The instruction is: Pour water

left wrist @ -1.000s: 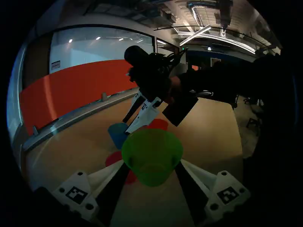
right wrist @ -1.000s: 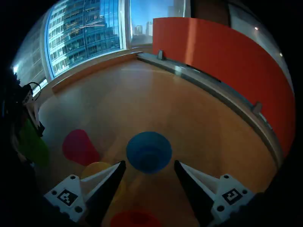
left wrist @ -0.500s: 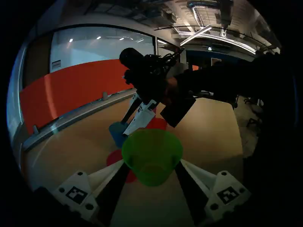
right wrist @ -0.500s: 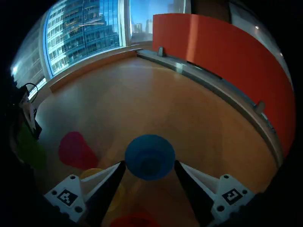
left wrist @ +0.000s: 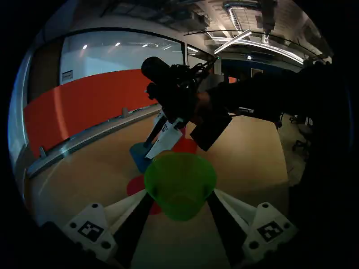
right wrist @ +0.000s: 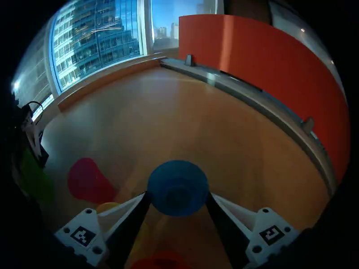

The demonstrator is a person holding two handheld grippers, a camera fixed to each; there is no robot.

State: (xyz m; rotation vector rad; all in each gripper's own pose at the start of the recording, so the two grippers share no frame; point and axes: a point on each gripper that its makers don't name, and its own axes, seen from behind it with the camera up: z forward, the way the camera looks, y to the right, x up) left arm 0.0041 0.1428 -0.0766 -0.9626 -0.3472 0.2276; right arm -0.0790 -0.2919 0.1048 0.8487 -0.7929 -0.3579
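- The left gripper clamps a translucent green cup at the centre of the left gripper view; whether it holds water cannot be told.
- The right gripper pinches a blue cup low in the centre of the right gripper view; its contents are unclear.
- A pink cup and a yellow cup stand at lower left on the wooden table.

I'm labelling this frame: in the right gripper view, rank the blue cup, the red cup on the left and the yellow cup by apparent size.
1. Blue cup, though it is nearest the camera.
2. Red cup.
3. Yellow cup, mostly hidden, so its rank is unsure.
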